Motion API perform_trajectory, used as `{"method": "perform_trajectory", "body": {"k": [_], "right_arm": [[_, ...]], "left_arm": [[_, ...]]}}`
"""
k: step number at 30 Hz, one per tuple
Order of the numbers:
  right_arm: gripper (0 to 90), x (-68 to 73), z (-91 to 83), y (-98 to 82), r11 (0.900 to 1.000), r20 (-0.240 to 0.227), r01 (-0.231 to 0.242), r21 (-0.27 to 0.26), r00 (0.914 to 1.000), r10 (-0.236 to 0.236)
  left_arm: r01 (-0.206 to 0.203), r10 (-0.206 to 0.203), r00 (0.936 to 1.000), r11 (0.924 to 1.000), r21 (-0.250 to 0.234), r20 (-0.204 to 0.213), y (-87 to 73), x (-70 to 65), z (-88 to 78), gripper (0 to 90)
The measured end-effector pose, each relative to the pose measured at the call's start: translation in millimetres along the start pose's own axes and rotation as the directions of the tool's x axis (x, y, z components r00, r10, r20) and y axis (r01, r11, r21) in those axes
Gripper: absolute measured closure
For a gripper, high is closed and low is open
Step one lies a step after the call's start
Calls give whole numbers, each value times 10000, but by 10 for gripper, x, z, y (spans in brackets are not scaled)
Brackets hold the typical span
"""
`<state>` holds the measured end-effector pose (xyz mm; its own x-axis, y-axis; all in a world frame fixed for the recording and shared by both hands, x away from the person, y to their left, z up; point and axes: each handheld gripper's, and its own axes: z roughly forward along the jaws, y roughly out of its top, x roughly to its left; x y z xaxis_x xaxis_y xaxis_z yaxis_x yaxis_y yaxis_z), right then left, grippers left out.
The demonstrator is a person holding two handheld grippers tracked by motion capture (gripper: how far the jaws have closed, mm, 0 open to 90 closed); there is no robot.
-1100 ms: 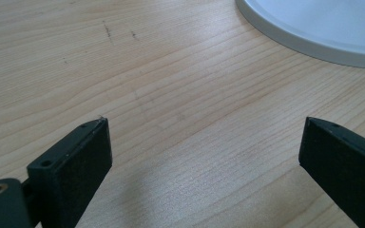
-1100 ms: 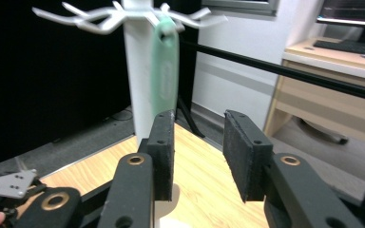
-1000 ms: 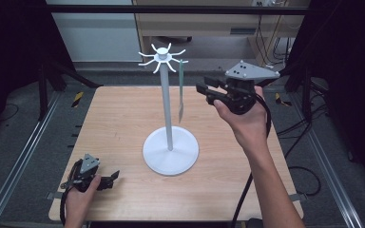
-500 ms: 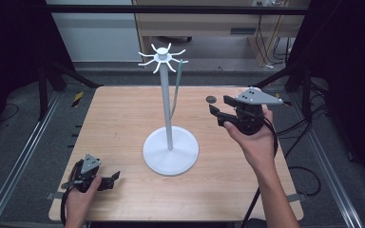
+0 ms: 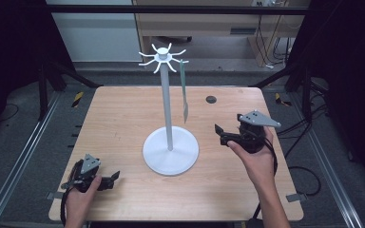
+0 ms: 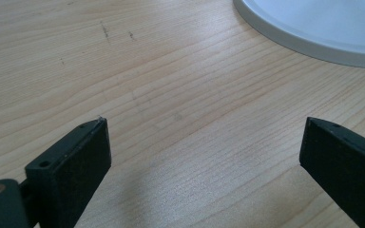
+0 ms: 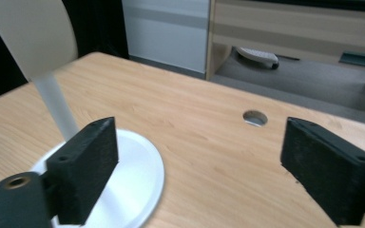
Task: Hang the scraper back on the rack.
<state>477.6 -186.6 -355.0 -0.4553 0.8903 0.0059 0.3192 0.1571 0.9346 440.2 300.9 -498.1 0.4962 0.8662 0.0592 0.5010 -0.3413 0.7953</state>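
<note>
Spatula [image 5: 184, 90]: hangs from a hook at the top of the stand [image 5: 167, 102], blade down, clear of the table [image 5: 123, 114]; just right of the pole. In the right gripper view its pale blade [image 7: 33, 33] shows blurred at upper left.
Stand: white, with a round base [image 5: 171, 152] at the table's middle and hook arms spread at its top.
Right gripper [image 5: 221, 134]: right of the base, near it, low over the table, pointing toward the pole. Jaws have just been opening and stand wide apart with nothing between them.
Left gripper [image 5: 114, 177]: left of the base and nearer the person, resting at the table's front edge. Jaws spread, empty; base rim [image 6: 313, 33] ahead of them.
Hole [image 5: 211, 99]: small round one in the table, right of the stand and beyond it.
</note>
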Motion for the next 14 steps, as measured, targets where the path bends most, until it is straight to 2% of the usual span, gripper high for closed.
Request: {"method": "perform_trajectory", "body": {"k": [3,4,5,8,14], "right_arm": [[70,-20,48,-159,9996,-35,-119,258,9999,120],[64,-24,83,-284,9991,68,-43,430,10000,40],[64,-24,83,-284,9991,68,-43,430,10000,40],[65,-35,136,-467,9966,163,-435,706,9990,424],[81,-27,248,-841,9906,756,-583,1241,9959,491]], "left_arm": [[3,-3,10000,10000,17,20,0,2,8,26],[-37,37,10000,10000,46,9,0,4,11,26],[-42,42,10000,10000,50,-32,1,3,13,26],[6,-6,10000,10000,5,-65,1,2,15,25],[58,-58,9999,10000,14,-116,2,9,17,26]]}}
